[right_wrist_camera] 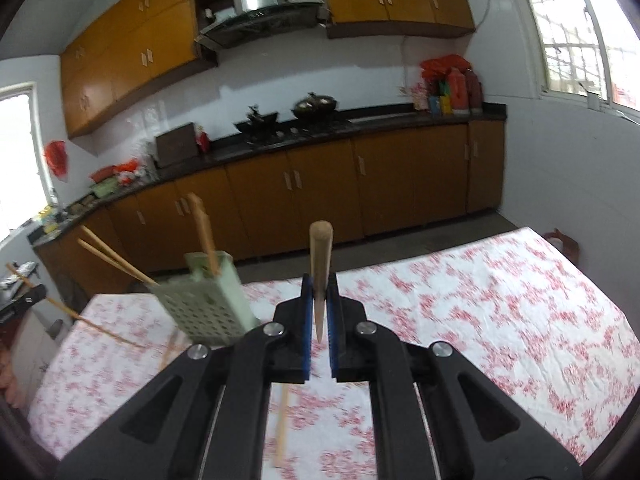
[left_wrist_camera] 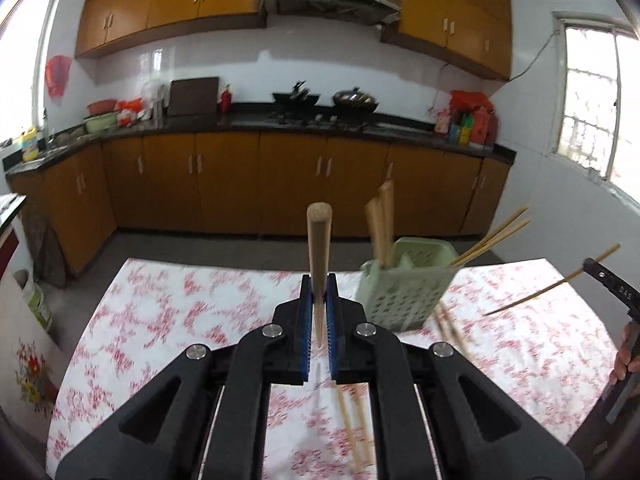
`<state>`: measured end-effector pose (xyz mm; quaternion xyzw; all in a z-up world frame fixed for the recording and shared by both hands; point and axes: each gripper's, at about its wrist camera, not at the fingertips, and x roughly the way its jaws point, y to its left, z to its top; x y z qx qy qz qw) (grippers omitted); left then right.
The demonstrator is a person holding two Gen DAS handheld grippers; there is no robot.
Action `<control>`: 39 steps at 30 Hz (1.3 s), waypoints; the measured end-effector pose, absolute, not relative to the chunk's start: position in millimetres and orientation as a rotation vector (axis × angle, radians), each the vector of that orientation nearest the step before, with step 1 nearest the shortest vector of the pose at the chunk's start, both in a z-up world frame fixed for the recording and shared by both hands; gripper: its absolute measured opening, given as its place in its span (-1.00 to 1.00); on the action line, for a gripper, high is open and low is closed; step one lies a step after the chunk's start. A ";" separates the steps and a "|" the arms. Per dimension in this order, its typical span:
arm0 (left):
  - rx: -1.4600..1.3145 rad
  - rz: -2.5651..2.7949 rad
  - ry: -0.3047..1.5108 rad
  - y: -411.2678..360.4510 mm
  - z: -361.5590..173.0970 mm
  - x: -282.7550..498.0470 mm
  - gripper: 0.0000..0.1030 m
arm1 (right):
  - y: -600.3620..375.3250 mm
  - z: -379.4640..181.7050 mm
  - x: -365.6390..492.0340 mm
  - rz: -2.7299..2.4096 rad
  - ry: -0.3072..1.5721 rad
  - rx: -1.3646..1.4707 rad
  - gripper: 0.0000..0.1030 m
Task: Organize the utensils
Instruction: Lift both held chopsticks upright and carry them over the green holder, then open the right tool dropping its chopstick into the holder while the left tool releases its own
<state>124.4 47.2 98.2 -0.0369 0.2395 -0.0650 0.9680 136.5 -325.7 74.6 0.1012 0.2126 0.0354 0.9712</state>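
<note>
Each gripper was clenched on a wooden chopstick: the left gripper (left_wrist_camera: 319, 296) held a pale round-ended wooden chopstick (left_wrist_camera: 319, 248) upright between its jaws, and the right gripper (right_wrist_camera: 319, 296) held its own wooden chopstick (right_wrist_camera: 320, 264) likewise. The pale green perforated plastic holder (left_wrist_camera: 404, 280) stood on the red-flowered worktop (left_wrist_camera: 168, 312), with several chopsticks leaning out of it. More sticks, blurred, seemingly lay loose beside it. A tilted insertion might snag the rim or tip the light holder.
</note>
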 end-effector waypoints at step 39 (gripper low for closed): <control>-0.169 -0.144 0.386 -22.3 123.2 210.6 -0.87 | -235.5 100.9 243.6 0.255 0.473 0.190 -0.85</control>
